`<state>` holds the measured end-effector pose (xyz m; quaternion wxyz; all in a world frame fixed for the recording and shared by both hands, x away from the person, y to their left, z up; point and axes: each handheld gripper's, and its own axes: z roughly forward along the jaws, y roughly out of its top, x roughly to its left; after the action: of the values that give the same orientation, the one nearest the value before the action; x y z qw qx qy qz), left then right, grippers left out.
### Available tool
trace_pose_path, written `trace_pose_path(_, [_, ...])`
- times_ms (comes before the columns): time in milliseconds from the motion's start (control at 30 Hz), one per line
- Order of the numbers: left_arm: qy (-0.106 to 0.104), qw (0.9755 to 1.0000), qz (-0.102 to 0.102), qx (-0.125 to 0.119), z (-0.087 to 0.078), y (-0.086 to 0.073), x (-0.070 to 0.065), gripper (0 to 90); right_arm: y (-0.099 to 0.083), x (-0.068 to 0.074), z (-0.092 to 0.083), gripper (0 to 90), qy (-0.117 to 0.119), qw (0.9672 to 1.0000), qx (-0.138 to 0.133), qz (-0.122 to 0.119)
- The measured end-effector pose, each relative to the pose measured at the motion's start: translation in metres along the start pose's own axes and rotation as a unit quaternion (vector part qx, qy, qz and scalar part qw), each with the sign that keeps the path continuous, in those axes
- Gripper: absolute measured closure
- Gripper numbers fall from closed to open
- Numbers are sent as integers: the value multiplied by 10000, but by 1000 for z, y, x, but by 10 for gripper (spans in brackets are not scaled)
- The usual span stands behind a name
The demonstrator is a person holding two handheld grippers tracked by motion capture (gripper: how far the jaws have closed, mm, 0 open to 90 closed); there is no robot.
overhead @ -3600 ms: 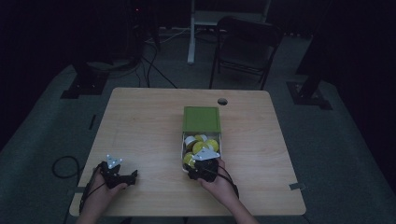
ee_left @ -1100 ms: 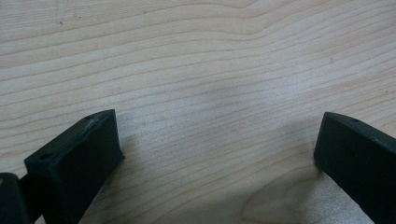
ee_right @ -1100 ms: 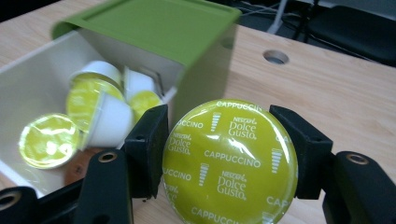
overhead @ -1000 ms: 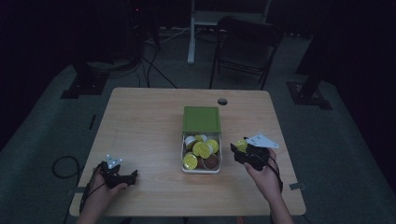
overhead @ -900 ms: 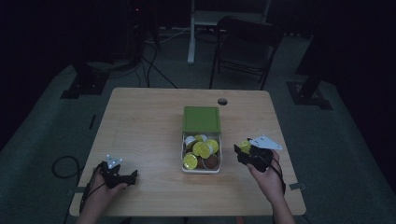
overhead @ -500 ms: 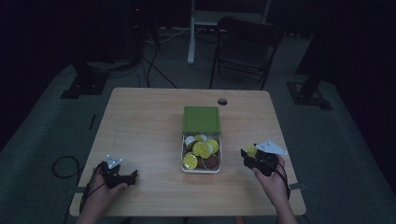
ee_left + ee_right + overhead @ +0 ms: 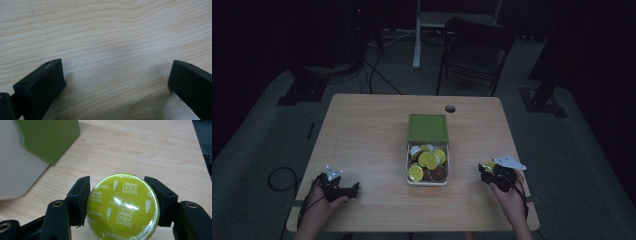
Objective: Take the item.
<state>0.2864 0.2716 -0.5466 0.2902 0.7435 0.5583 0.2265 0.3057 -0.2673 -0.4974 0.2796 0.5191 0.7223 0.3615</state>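
**Ana:** Two grippers sit over a pale wooden worktop (image 7: pixel 362 130) in a dim room. What is each one doing?

**Ben:** At the near right edge, the right gripper (image 7: pixel 117 202) holds a lime-green coffee capsule (image 7: pixel 123 206), foil lid facing the camera, printed "Cappuccino" and "Dolce Gusto". Its two black fingers (image 7: pixel 79 200) press on opposite sides of the capsule's rim. From above, the capsule (image 7: pixel 488 165) shows as a small yellow-green spot at the front of the right gripper (image 7: pixel 492 172), well to the right of the box.

**Ana:** Which box?

**Ben:** A white open box (image 7: pixel 428 181) at the middle of the worktop, with more capsules inside, green and brown. Its green lid (image 7: pixel 427 127) lies flipped open on the far side.

**Ana:** And the left gripper?

**Ben:** The left gripper (image 7: pixel 343 189) rests at the near left corner, its fingers (image 7: pixel 42 85) spread wide with bare wood between them.

**Ana:** How should the capsule be set down well?

**Ben:** My judgement: lower it until its base meets the worktop, keep it level, then ease the fingers apart gently. The rim is round and smooth, so a tilted release could let it roll towards the right edge, which is near.
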Motion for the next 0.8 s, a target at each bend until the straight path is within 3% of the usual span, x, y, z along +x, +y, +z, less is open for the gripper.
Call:
trace_pose_path(333, [0,10000,-2,0,0,0,0,7,-20,-17,2,401,-201,9995,211,102])
trace_pose_path(800, [0,10000,0,1,0,0,0,7,-42,-34,4,400,-301,9977,542,271])
